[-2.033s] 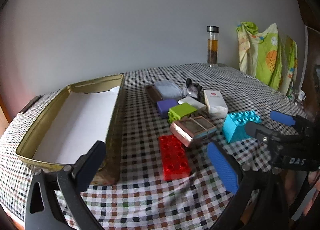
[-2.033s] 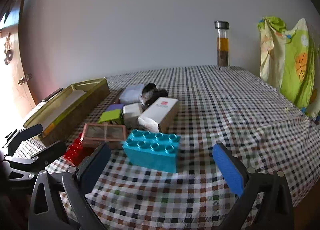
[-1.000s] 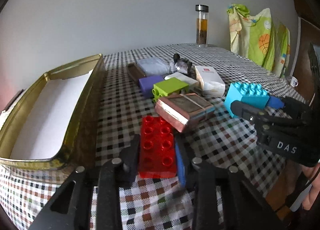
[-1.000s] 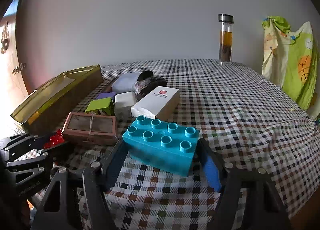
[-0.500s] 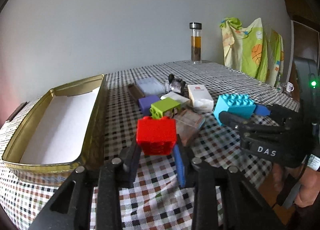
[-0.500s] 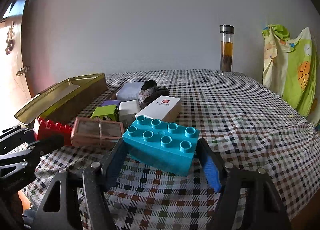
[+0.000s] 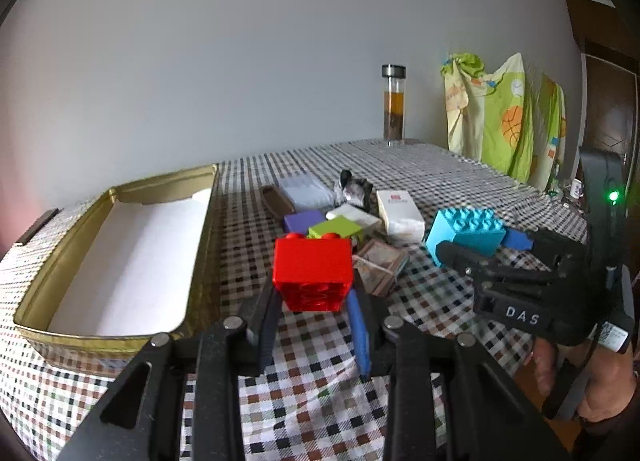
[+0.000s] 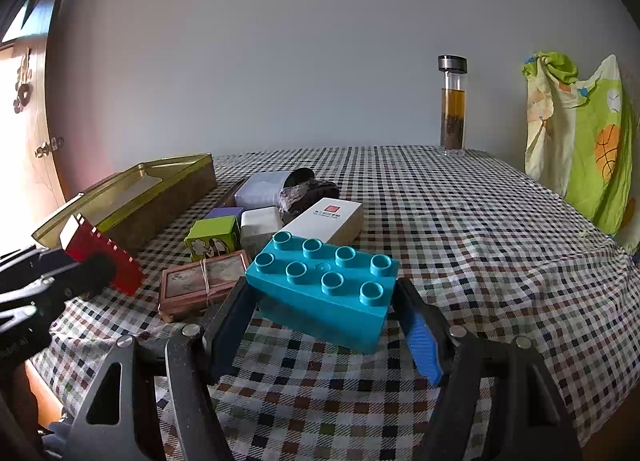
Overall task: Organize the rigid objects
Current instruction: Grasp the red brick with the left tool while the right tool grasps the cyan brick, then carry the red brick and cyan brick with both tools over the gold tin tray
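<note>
Bare checked tablecloth (image 8: pixel 480 221) fills the right half of the right wrist view, free up to the glass bottle (image 8: pixel 453 101) at the far edge. Left of centre, a cluster of small boxes (image 8: pixel 256 221) crowds the path toward the gold tin (image 7: pixel 200 245), whose white interior at left seems unobstructed.

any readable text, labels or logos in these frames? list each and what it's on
"DAS": white letters on the black body of the right gripper, seen from the left wrist view.
White box: red square logo with a line of small print under it, too small to read.
Green block: a printed picture on its side, no legible words.
Nothing else carries readable text.
</note>
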{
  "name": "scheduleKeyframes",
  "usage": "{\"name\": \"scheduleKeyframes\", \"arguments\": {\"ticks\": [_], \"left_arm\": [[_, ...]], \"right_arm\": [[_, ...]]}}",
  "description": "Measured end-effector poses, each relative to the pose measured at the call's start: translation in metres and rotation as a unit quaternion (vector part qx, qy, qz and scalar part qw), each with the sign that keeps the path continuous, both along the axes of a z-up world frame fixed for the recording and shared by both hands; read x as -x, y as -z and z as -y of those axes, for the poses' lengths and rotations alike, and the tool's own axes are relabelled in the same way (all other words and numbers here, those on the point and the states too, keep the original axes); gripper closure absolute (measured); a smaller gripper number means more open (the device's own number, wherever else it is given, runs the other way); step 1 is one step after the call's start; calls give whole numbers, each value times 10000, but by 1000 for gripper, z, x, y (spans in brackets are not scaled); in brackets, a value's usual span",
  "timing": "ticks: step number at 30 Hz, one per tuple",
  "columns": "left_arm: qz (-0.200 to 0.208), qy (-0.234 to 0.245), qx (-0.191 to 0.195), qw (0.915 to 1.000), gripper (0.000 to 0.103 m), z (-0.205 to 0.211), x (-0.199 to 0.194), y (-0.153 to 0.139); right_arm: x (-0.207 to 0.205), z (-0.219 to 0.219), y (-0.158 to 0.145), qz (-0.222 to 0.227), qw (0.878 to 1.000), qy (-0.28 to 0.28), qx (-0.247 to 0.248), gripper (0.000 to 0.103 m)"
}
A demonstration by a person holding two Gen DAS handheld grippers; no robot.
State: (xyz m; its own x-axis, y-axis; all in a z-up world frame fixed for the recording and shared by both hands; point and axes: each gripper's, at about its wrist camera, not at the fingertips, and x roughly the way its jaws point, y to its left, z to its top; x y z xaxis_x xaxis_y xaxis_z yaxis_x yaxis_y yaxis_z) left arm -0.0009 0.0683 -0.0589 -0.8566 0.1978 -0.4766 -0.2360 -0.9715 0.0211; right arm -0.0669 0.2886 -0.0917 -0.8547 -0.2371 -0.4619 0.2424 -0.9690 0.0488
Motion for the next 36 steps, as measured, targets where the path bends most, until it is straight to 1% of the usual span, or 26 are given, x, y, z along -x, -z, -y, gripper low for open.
{"name": "scheduleKeyframes", "arguments": {"ticks": [4, 19, 22, 28, 33, 36], "left_arm": [[-90, 11, 8, 10000, 72, 0, -3, -4], [-414, -217, -101, 9989, 72, 15, -8, -17], [-544, -286, -92, 9981, 72, 20, -12, -21], [-650, -336, -149, 9972, 72, 28, -15, -25], [-793, -479, -204, 9955, 72, 37, -18, -29], [-860, -555, -237, 9945, 72, 42, -20, -31]], "right_arm": [[-3, -1, -1, -38, 9999, -43, 116, 31], [-5, 13, -9, -292, 9991, -263, 133, 31], [-5, 20, -13, -373, 9986, -358, 135, 31], [-10, 37, -18, -551, 9969, -557, 42, 31], [-12, 57, -21, -723, 9943, -785, -29, 31], [-11, 63, -21, -736, 9934, -884, -34, 31]]}}
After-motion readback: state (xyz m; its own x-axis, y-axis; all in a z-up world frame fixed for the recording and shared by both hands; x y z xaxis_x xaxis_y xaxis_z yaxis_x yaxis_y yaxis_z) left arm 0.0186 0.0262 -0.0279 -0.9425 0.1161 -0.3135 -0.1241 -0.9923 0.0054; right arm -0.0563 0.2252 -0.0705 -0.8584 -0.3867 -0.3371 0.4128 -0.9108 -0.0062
